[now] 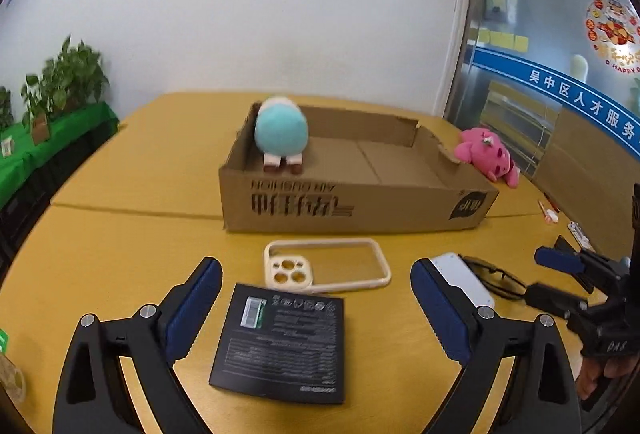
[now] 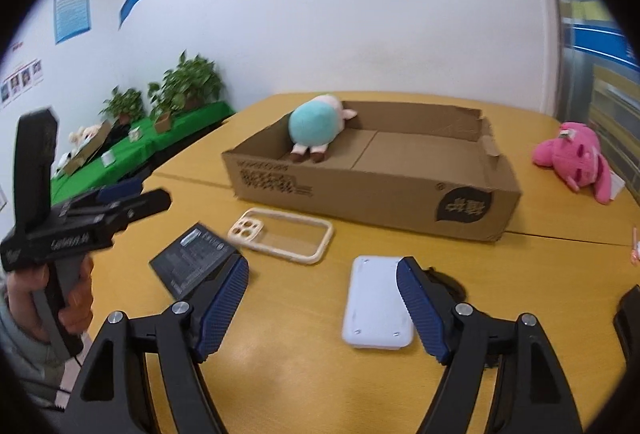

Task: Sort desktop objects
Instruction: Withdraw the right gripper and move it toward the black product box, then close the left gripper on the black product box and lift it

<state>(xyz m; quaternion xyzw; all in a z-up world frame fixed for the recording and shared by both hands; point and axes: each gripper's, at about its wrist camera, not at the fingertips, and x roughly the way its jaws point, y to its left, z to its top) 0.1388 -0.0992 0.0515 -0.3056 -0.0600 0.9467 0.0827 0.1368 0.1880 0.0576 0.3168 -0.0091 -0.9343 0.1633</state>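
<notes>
- Left gripper (image 1: 316,314) spread wide, nothing pinched; black booklet (image 1: 282,344) lies flat between its jaws on the tabletop (image 1: 120,254); judged next pick: lower squarely, close across the short side.
- Cream phone case (image 1: 326,266) just beyond, before the cardboard box (image 1: 360,202); teal plush (image 1: 280,134) already sits inside at the left end.
- Right gripper (image 2: 322,306) also spread, empty; white flat case (image 2: 378,304) by its right finger; dark glasses partly hidden behind.
- Pink plush (image 2: 576,158) lies outside the box, unsorted.
- Room: white wall, potted plants (image 2: 184,86) on green cloth at left; glass partition at right.
</notes>
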